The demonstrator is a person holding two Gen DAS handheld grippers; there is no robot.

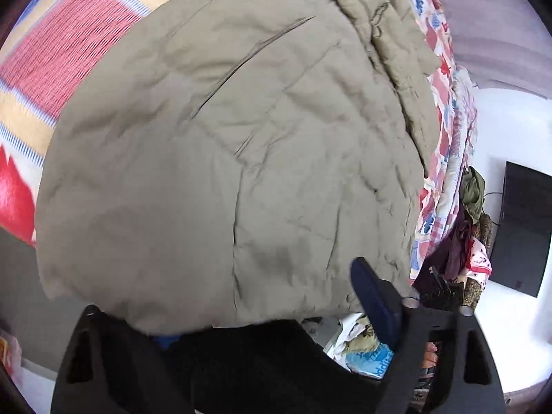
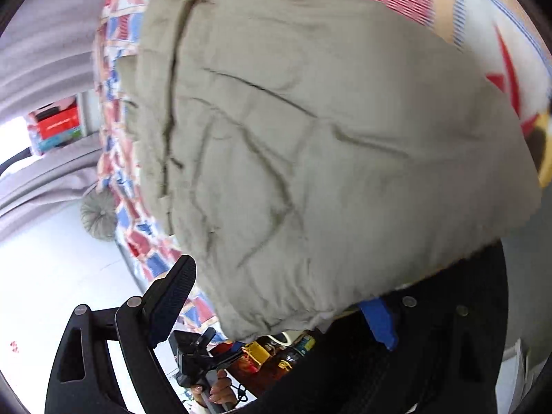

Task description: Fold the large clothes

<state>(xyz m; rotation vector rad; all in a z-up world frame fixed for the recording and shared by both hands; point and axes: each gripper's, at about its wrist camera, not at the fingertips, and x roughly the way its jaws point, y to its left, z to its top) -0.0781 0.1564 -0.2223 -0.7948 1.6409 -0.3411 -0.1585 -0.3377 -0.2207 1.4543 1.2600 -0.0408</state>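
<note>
A khaki padded jacket lies folded on the patterned bedspread and fills both views. Its near hem lies between the jaws of my left gripper. The blue-padded right finger stands at the hem's corner, and the fabric covers the other finger. Floor clutter shows between that pad's base and the cloth. My right gripper straddles the other end of the hem with its jaws wide. Its left finger stands just off the cloth, while the hem drapes over the blue right finger.
The bed's edge falls to a white floor. A pile of clothes and a black screen stand beside the bed. A round cushion, grey curtains and red boxes lie on the other side. A hand shows below.
</note>
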